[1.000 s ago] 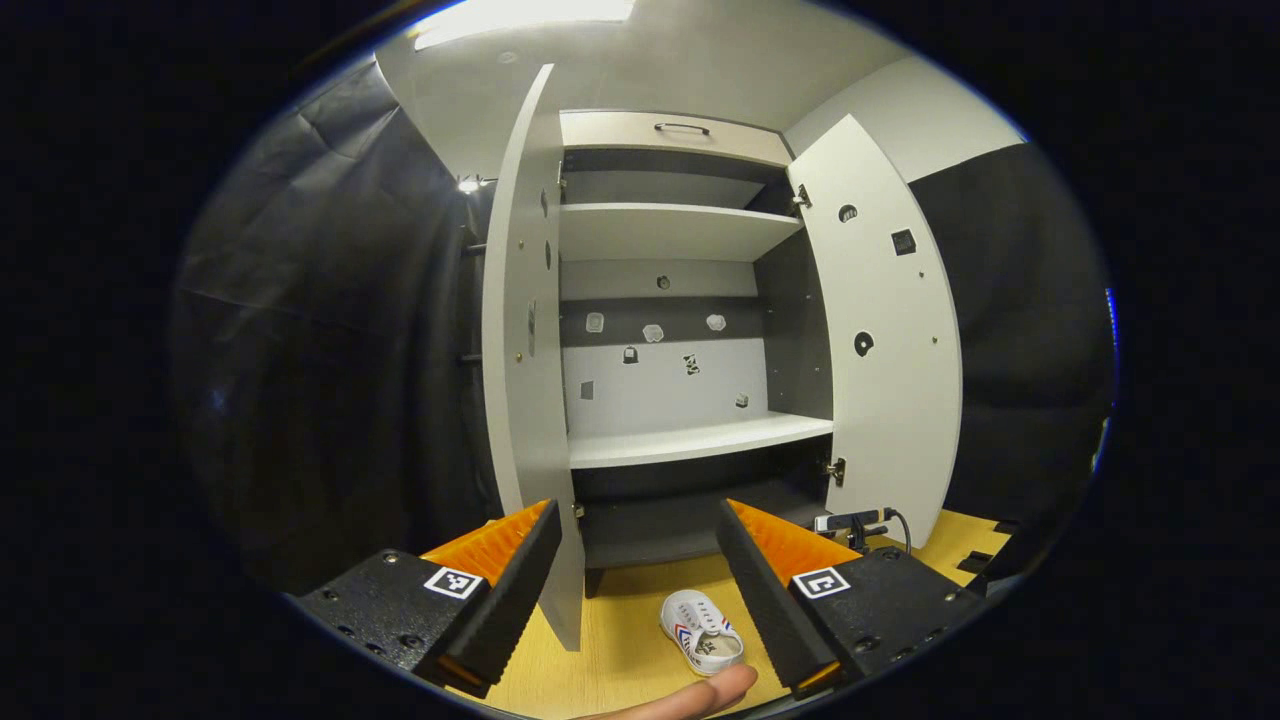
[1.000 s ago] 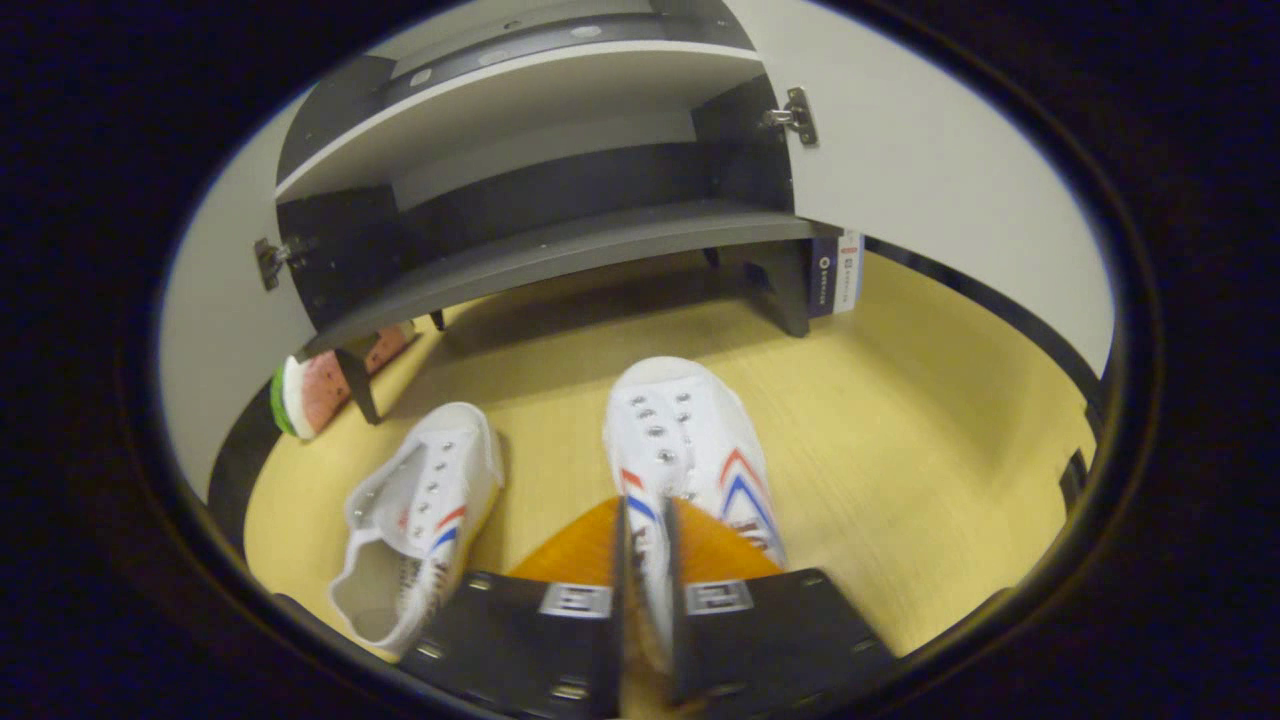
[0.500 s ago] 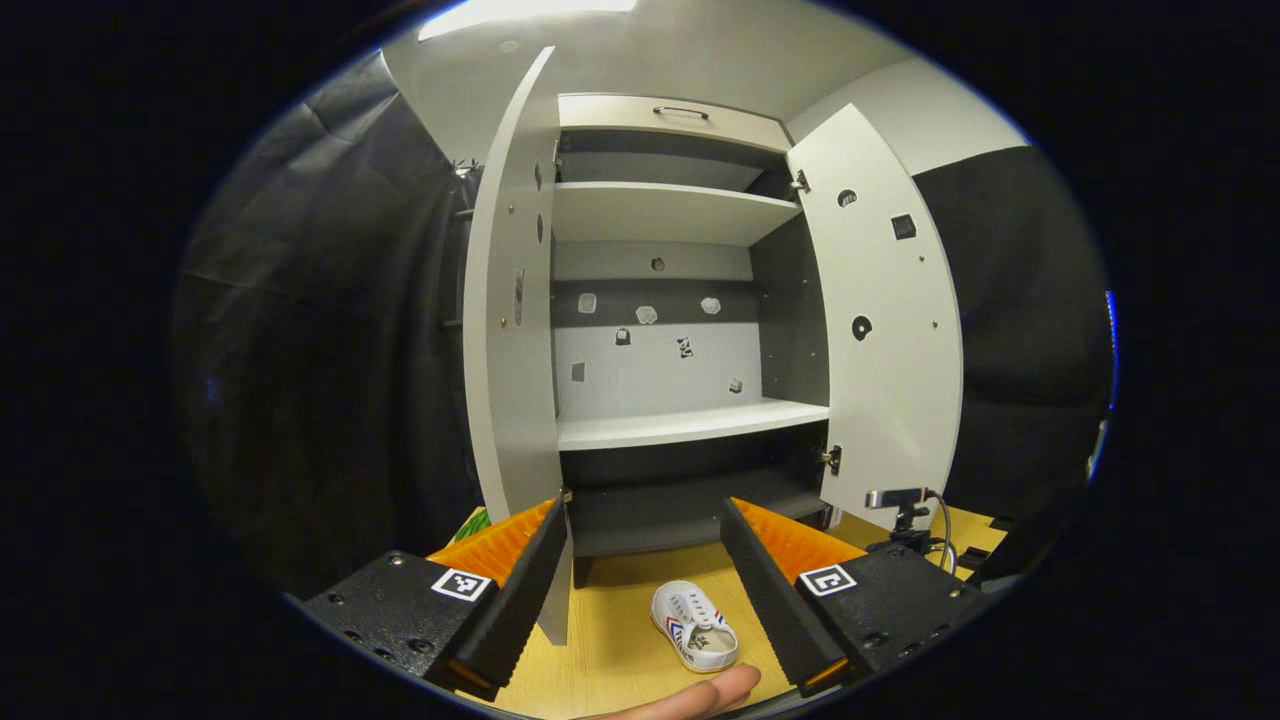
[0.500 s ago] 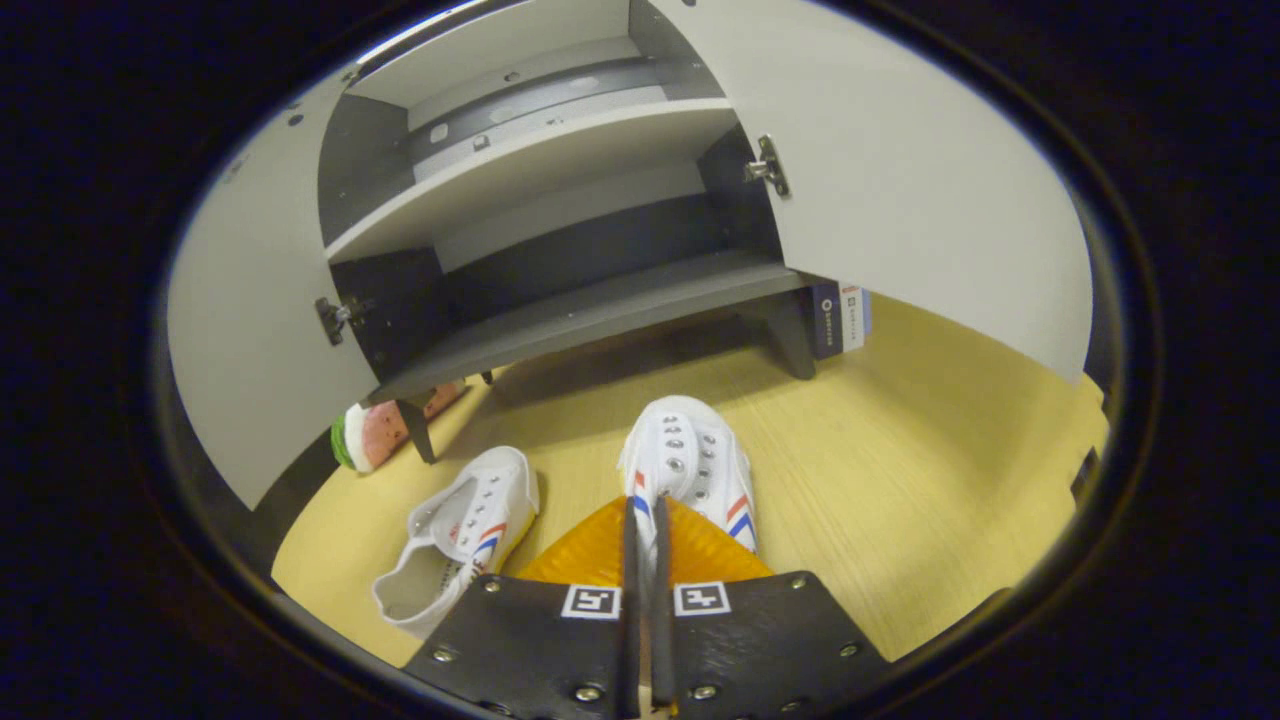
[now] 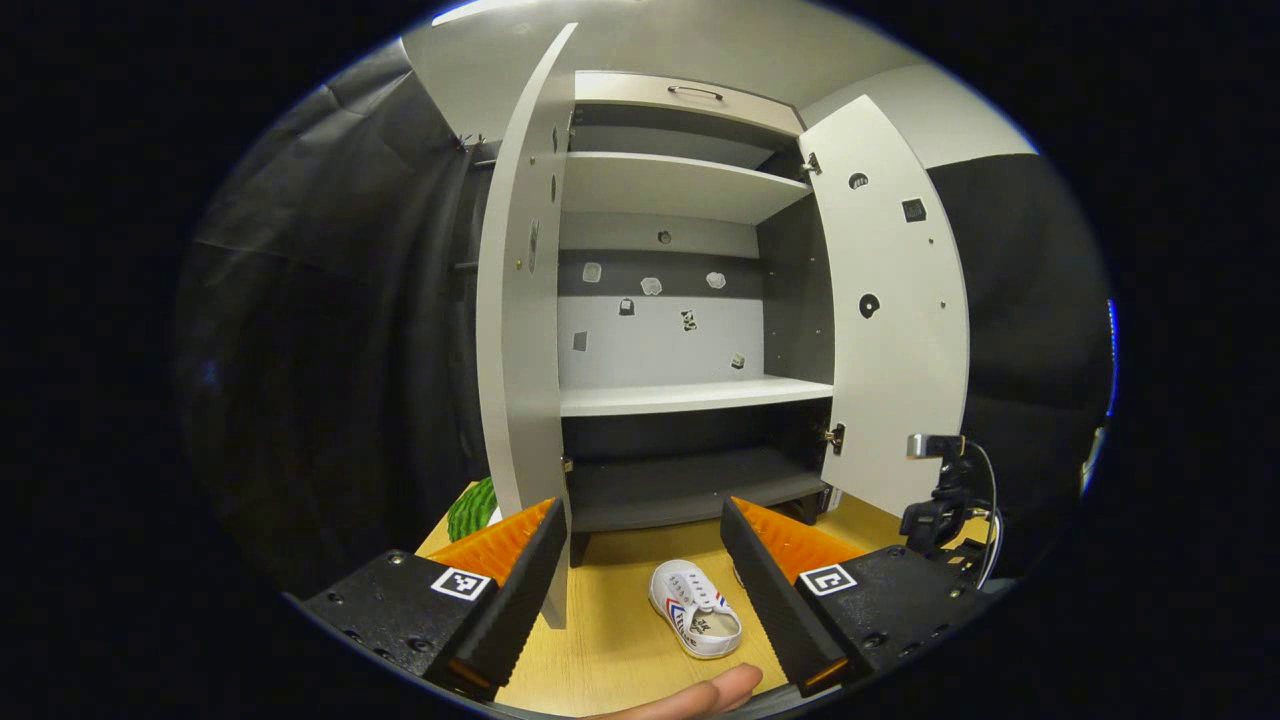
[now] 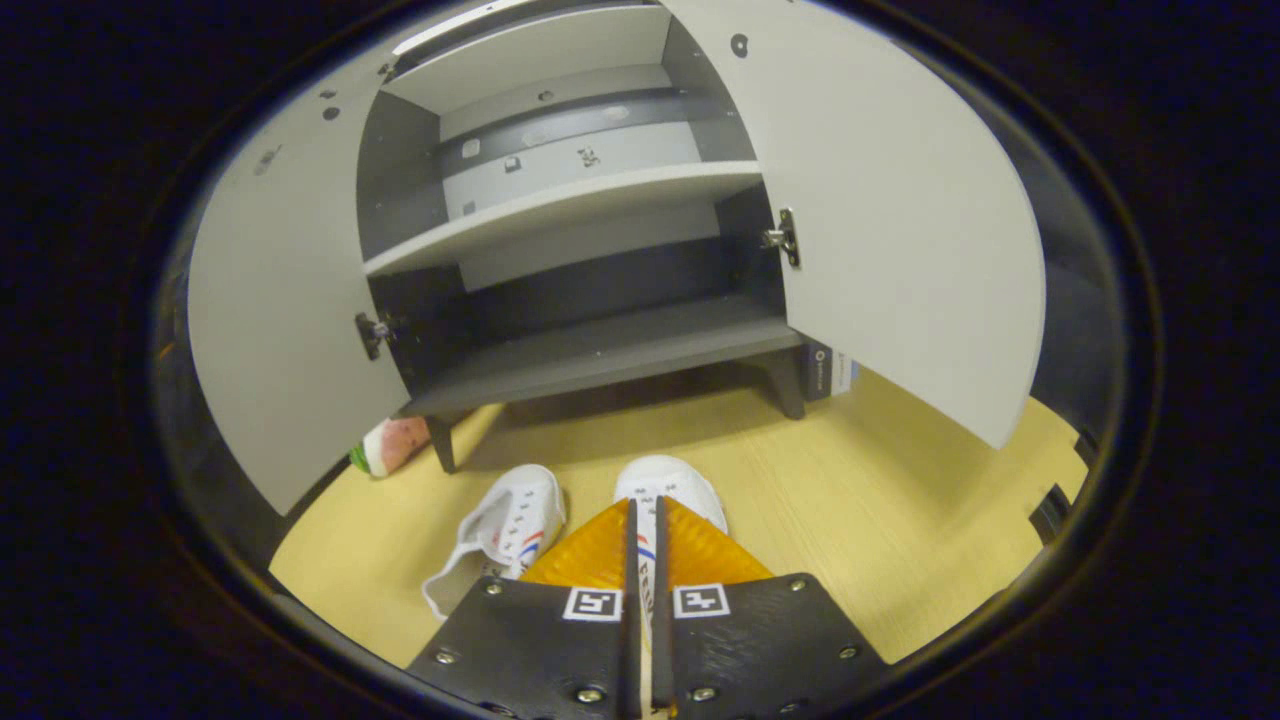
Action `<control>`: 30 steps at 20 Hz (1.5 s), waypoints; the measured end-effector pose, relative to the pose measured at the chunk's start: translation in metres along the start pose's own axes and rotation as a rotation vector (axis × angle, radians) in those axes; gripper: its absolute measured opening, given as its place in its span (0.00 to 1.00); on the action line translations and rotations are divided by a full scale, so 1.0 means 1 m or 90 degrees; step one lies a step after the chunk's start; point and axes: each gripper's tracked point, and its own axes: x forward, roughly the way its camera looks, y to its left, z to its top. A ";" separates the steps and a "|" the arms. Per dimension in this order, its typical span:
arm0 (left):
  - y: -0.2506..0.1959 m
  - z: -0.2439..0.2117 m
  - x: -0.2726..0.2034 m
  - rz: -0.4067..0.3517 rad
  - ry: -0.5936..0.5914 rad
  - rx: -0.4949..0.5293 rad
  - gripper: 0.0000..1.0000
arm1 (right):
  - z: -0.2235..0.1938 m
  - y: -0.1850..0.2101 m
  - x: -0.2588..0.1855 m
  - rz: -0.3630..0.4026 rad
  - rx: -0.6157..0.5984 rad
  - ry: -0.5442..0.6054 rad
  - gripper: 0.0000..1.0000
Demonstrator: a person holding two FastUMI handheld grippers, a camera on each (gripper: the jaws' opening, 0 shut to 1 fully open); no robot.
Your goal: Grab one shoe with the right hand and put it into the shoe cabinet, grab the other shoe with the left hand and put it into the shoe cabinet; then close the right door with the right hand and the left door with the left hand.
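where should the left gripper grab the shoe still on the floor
Grip the shoe on the floor across the collar wall near its heel, coming down from above. It leans on its side, opening facing the camera, so one finger could go inside and one outside. The left gripper is open above it.

Right gripper (image 6: 641, 560): bottom centre, clamped on a white shoe (image 6: 668, 488).
Second shoe (image 6: 500, 535): just left, on the floor (image 6: 900, 530).
Shoe cabinet (image 6: 600, 350): upper centre, both doors open.

Black screwed tongs (image 6: 643, 560) bear square coded markers.
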 end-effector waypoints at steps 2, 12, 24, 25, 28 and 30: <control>0.000 0.000 0.000 -0.005 -0.005 -0.001 0.96 | -0.023 0.000 0.014 0.001 0.006 0.030 0.13; -0.002 -0.013 0.009 -0.014 0.007 -0.004 0.96 | -0.064 0.015 0.042 0.027 0.018 0.137 0.40; -0.006 -0.021 0.017 -0.029 0.012 0.012 0.97 | -0.035 0.017 0.052 0.088 0.082 0.007 0.06; -0.005 -0.021 0.017 -0.027 0.010 0.012 0.96 | -0.033 0.019 0.052 0.091 0.076 0.005 0.07; -0.003 -0.022 0.018 -0.026 0.008 0.007 0.96 | -0.039 0.016 0.060 0.066 0.084 0.022 0.06; -0.002 -0.027 0.018 -0.027 0.016 0.004 0.97 | -0.052 0.020 0.061 0.055 0.101 0.099 0.06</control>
